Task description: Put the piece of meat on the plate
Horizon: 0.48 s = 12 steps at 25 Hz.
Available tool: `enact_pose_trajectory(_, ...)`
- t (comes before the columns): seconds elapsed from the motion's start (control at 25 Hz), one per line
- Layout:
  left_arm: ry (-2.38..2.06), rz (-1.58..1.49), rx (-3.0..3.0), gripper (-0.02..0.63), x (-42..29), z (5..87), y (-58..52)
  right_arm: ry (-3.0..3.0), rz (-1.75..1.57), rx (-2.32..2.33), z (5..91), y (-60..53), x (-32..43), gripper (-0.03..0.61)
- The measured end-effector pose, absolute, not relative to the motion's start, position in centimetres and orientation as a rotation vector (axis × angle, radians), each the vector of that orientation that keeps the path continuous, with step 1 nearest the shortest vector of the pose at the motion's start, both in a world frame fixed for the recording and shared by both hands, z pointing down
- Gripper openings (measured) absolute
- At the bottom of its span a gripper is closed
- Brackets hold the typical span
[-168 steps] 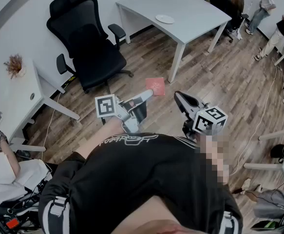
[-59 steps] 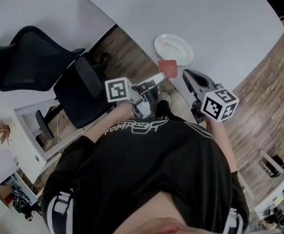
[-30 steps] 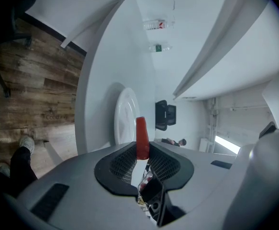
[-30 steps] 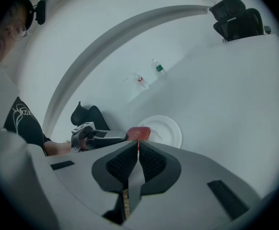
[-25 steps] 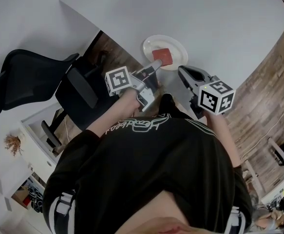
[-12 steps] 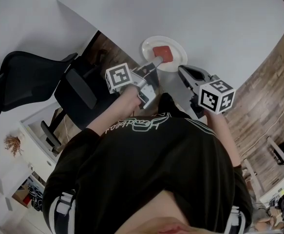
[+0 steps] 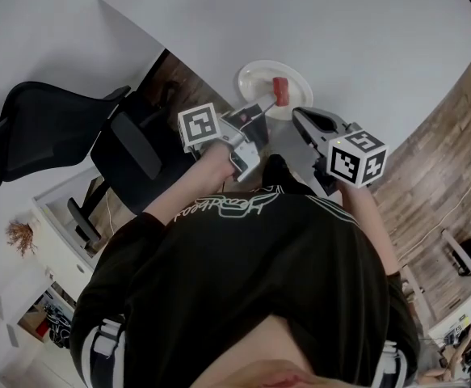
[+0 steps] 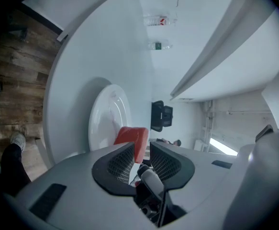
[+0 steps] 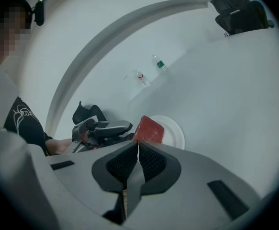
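Standing on edge over the white plate (image 7: 258, 74), the piece of meat (image 7: 280, 90) is pinched at its near end between the jaws of the left gripper (image 7: 264, 106); whether its lower edge touches the plate cannot be told. Just beside it, the right gripper (image 9: 138, 145) hovers near the plate's rim with jaws pressed together on nothing, above the white table (image 7: 348, 31).

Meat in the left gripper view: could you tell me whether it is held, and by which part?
The left hand-held gripper pinches the meat by its near edge, over the plate. The right hand-held gripper is shut on nothing.
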<state>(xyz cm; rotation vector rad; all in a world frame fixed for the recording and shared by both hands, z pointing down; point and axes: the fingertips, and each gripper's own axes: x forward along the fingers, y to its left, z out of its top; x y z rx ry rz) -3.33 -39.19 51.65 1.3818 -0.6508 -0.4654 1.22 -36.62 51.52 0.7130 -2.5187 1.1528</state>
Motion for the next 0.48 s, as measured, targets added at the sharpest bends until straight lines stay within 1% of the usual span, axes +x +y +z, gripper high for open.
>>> enact_pose_trajectory(0.48,-0.732,-0.438,1.365,0.097,-5.1,52.9,-38.3,-2.522,1.158,0.68,51.5,-36.3,0.5,0.014)
